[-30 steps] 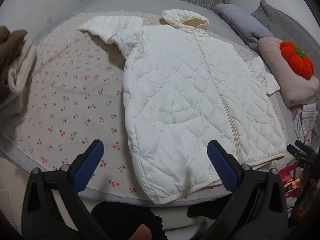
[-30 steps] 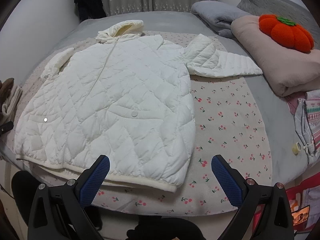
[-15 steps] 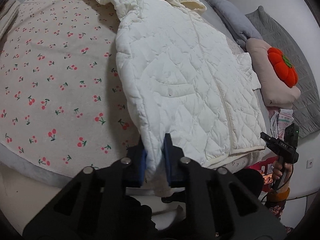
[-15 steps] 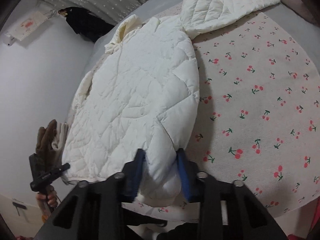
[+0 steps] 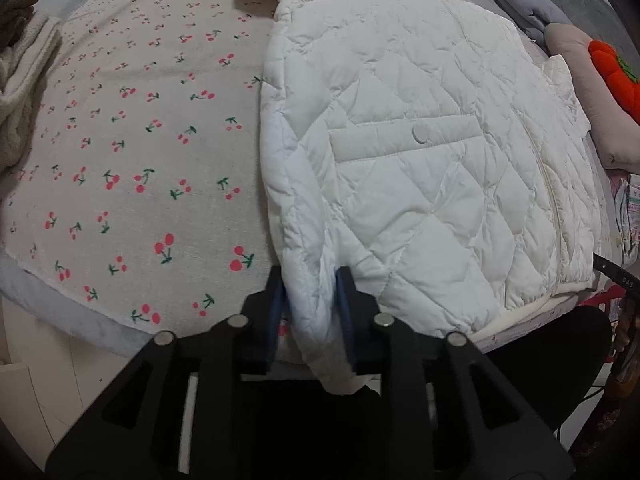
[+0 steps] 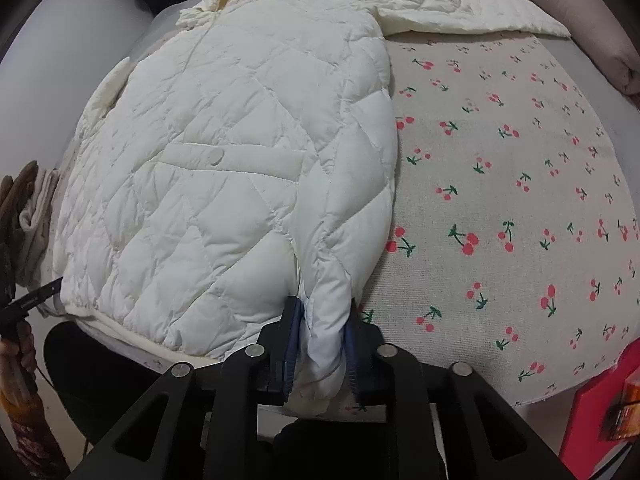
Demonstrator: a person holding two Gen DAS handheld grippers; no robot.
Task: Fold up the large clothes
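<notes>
Laid front-up on a bed under a cherry-print sheet (image 5: 132, 152), the white quilted jacket (image 5: 420, 168) has its hood toward the far side and one sleeve spread sideways in the right wrist view. Left gripper (image 5: 310, 304): jaws easing apart, with the jacket's lower side corner bunched between the blue pads (image 5: 345, 300) and both pads against the fabric. Right gripper (image 6: 322, 336): jaws likewise opening, the opposite lower corner gathered between them and pressed by the pads. An orange pumpkin cushion (image 5: 616, 76) rests on a pink pillow (image 5: 572, 92) beside the jacket. Folded beige cloth (image 5: 20, 92) lies at the bed's other edge.
</notes>
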